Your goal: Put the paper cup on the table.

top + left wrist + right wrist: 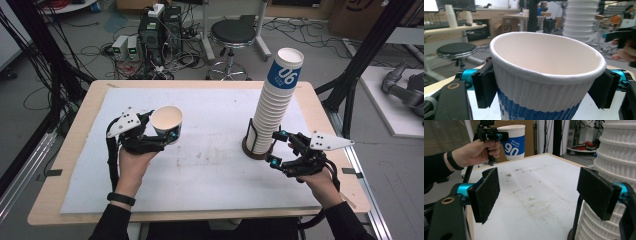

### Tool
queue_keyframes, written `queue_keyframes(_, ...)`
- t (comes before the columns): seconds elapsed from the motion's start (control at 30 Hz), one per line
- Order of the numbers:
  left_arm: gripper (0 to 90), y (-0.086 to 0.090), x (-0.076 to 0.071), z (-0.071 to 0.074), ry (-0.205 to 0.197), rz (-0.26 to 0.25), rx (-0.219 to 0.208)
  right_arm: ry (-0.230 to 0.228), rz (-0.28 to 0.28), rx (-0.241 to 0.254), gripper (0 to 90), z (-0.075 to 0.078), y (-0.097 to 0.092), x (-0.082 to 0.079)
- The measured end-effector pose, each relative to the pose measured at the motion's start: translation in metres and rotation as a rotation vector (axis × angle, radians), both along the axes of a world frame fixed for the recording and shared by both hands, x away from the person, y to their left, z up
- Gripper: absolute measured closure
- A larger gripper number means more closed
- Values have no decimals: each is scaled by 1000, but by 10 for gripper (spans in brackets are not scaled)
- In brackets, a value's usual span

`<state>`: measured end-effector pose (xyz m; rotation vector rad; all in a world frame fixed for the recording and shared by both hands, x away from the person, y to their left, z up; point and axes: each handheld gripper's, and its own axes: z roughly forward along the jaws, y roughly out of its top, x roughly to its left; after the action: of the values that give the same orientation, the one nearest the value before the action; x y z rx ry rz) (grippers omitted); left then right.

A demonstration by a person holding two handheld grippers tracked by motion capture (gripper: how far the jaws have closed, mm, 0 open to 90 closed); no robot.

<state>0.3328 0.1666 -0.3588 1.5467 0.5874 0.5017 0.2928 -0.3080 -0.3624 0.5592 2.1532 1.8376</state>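
A single ribbed paper cup (167, 123), white with a blue band and large numerals, is held above the left part of the worktop (200, 150) by the left gripper (159, 131); its jaws are clamped on the cup's sides just below the rim, as is seen closely in the left gripper view, where the cup (546, 75) is pinched between the two black pads with its mouth open towards the camera. A tall stack of the same cups (274, 107), leaning slightly and seated in a dark round holder (252, 150), is found on the right part of the worktop. The right gripper (282, 147) is held just beside the lower part of the stack, and its jaws are spread apart with nothing between them; in the right gripper view one pad is seen close against the stack's ribbed wall (619, 170), though whether it touches cannot be told. The step in hand is judged to be the carrying of one separated cup away from the stack, well apart from it. The next move is judged to call for the held cup to be lowered upright onto the white worktop surface and released, while the stack is steadied. Counted: one held cup, one stack of many nested cups whose exact number cannot be told, one holder, two grippers.
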Motion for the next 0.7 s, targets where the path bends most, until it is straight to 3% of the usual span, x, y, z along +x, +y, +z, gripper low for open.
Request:
queue_keyframes(0.43, 214, 9, 24, -25, 42, 101, 3, 0, -6, -5, 189, -1, 0, -1)
queue_keyframes(0.7, 213, 12, 35, -42, 44, 159, -4, 4, -8, -9, 189, -2, 1, -2)
